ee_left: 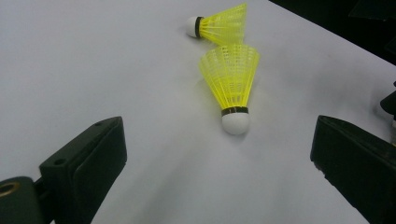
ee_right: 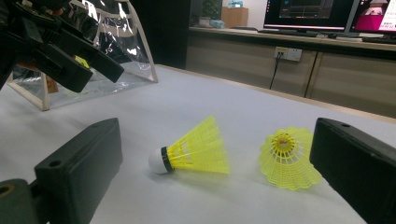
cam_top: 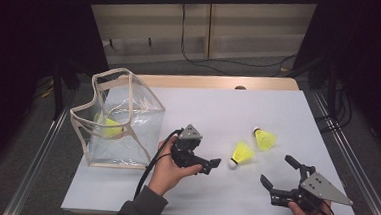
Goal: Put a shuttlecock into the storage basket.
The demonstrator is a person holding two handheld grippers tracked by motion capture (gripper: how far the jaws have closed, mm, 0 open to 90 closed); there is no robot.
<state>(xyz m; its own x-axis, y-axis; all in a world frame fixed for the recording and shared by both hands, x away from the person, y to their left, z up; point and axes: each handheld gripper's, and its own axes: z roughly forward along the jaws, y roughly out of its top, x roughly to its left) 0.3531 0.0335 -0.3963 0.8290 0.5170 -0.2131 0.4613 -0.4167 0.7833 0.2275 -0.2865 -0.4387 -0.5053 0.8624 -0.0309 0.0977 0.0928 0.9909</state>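
Observation:
Two yellow shuttlecocks lie on the white table top. The nearer shuttlecock points its white cork at my left gripper, which is open a short way from it, jaws wide apart. The farther shuttlecock turns its open skirt toward my right gripper, which is open near the table's front right and holds nothing. A third yellow shuttlecock rests inside a clear bag at the left.
The clear bag with beige trim stands open-topped at the table's left side. In the right gripper view the left gripper hangs in front of the bag. Metal rails run along both table sides; cables lie on the floor beyond the far edge.

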